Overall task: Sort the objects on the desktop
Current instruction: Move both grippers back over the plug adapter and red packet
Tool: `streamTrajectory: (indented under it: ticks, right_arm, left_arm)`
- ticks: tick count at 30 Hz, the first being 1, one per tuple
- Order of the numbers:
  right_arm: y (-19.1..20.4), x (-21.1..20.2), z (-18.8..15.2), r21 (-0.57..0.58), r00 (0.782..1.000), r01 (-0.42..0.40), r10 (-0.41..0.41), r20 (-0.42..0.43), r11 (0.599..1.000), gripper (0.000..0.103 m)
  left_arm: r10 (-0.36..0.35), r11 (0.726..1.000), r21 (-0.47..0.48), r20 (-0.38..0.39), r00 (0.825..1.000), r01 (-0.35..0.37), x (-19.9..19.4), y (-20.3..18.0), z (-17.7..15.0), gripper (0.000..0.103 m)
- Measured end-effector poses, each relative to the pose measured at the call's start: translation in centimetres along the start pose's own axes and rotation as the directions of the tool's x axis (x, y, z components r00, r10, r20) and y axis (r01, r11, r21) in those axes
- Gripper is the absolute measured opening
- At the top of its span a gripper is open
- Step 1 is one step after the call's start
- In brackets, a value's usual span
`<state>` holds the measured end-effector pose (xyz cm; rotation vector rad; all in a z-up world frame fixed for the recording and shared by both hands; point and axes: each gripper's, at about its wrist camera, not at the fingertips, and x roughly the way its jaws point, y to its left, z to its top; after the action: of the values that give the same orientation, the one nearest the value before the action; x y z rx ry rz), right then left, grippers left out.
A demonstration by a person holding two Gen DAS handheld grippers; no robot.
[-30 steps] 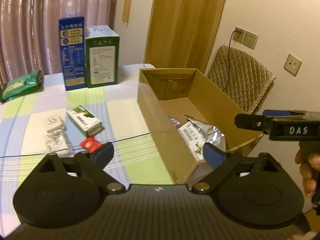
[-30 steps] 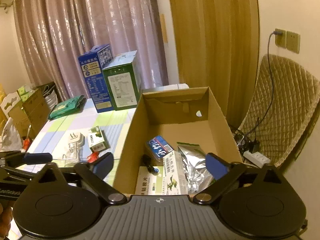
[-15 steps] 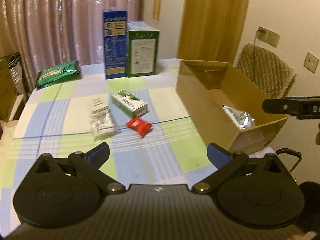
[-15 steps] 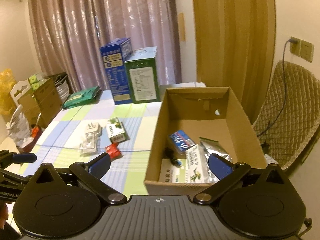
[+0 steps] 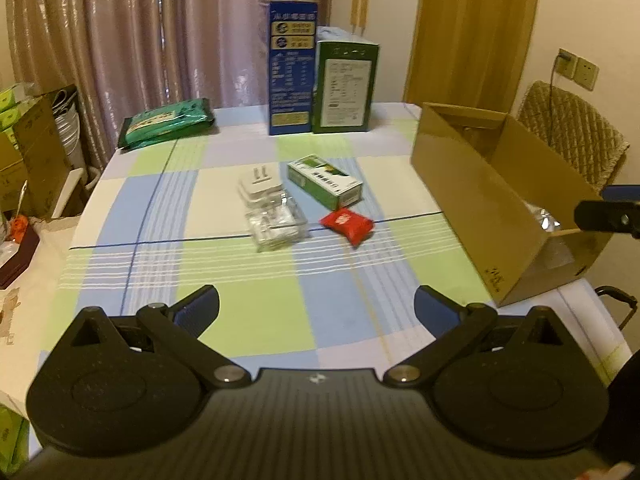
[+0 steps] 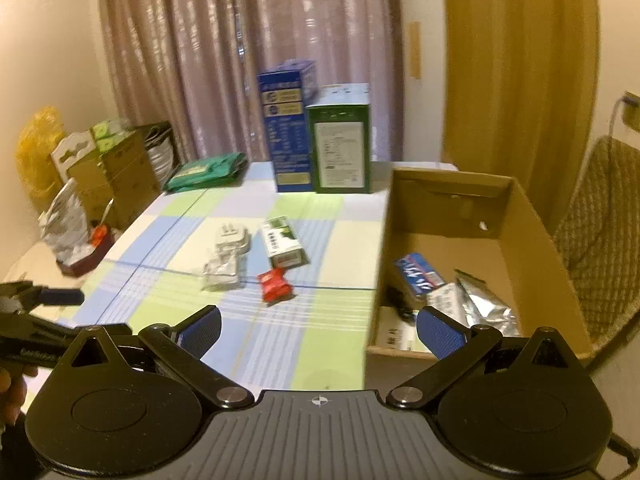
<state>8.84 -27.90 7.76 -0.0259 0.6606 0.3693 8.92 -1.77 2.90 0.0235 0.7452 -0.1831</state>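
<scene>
A red packet (image 5: 347, 225) (image 6: 275, 285), a small green-and-white box (image 5: 325, 186) (image 6: 284, 247), a white plug adapter (image 5: 259, 188) (image 6: 231, 239) and a clear plastic packet (image 5: 277, 227) (image 6: 221, 272) lie mid-table on the checked cloth. An open cardboard box (image 5: 478, 204) (image 6: 516, 216) at the right holds a blue packet (image 6: 418, 275), a silver pouch (image 6: 484, 302) and other items. My left gripper (image 5: 316, 312) is open and empty, well short of the objects. My right gripper (image 6: 318, 328) is open and empty over the table's near edge, beside the box.
A tall blue box (image 5: 291, 68) and a green box (image 5: 345, 86) stand at the table's back. A green bag (image 5: 168, 122) lies back left. A padded chair (image 5: 572, 132) stands behind the cardboard box. Cartons (image 6: 116, 168) and clutter sit left of the table.
Both grippers have pulled back and away from the cardboard box; the views swung left, so the whole table now shows. Both stayed open and empty. The table objects have not moved.
</scene>
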Motion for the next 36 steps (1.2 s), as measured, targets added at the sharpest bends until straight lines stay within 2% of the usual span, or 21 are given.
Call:
streamTrajectory:
  ticks: [11,18,24,31,36]
  right_arm:
    - [5.0,3.6,-0.6,-0.140,0.999,-0.049,0.047,-0.022,0.989,0.101]
    - [6.9,7.3,-0.8,-0.194,0.996,-0.080,0.072,-0.051,0.978,0.101]
    - [7.2,11.4,-1.0,-0.201,0.994,-0.093,0.080,-0.074,0.975,0.100]
    - [5.6,16.3,-1.4,-0.164,0.994,-0.059,0.042,-0.106,0.985,0.090]
    - [5.0,19.2,-1.8,-0.160,0.992,-0.056,0.036,-0.122,0.986,0.084]
  left_arm:
    - [0.055,0.998,-0.039,-0.009,0.998,-0.055,1.6,3.8,-0.2,0.102]
    - [0.049,0.997,-0.061,-0.014,0.999,-0.050,3.9,5.7,0.4,0.102]
    - [0.043,0.997,-0.059,-0.028,0.999,-0.045,7.1,6.3,1.0,0.102]
    - [0.031,0.995,-0.095,-0.036,0.999,-0.034,11.4,6.9,1.6,0.101]
    - [0.034,0.997,-0.067,-0.014,0.999,-0.035,13.8,6.5,2.3,0.101]
